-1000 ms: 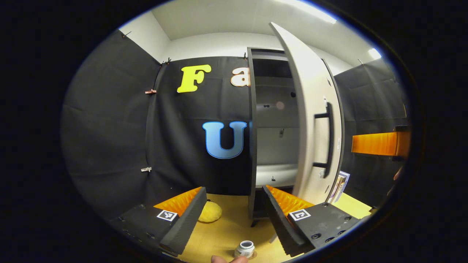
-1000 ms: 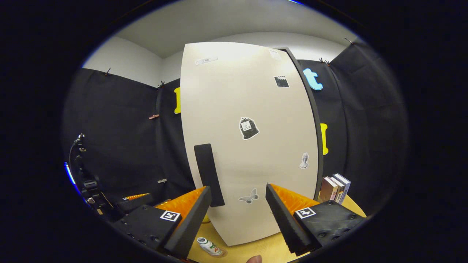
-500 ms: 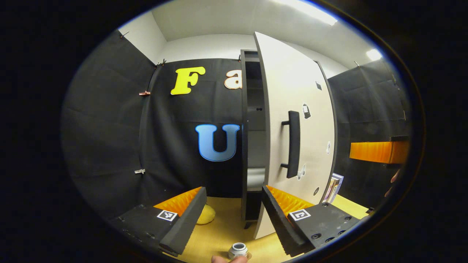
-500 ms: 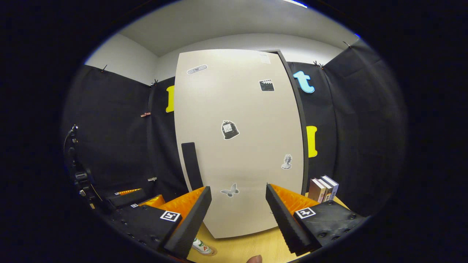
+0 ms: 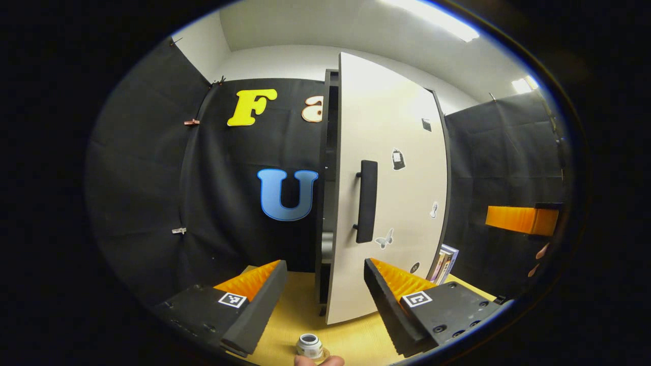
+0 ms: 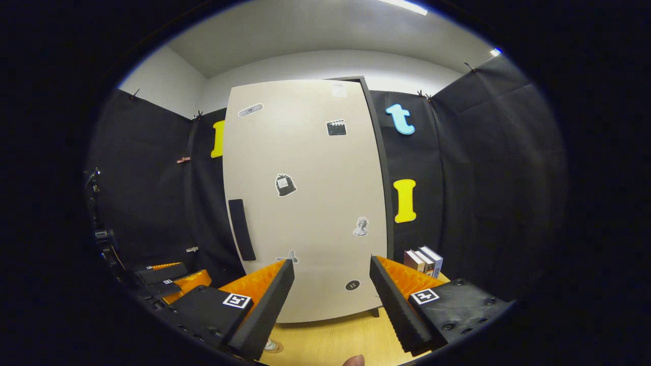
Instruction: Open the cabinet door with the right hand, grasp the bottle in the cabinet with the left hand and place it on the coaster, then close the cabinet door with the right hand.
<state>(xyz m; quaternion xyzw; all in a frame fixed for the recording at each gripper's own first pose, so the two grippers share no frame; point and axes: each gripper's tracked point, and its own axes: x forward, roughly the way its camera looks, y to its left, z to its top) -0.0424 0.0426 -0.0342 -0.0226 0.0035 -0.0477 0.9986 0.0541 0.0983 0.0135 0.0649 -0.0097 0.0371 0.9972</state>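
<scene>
Mostly hidden: bottle (image 5: 309, 345) cut off at frame bottom; cabinet door (image 6: 305, 203) near-closed; left gripper (image 5: 321, 300), right gripper (image 6: 330, 297) both wide, empty.

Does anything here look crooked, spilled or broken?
Nothing looks spilled or damaged. The cabinet door is not quite shut: a dark gap shows along its handle side. The bottle stands upright on the table.

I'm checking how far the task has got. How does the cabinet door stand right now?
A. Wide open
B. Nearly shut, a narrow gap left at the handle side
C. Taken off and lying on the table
B: in the left gripper view the cabinet door stands upright, with a dark sliver of cabinet interior beside its handle.
</scene>
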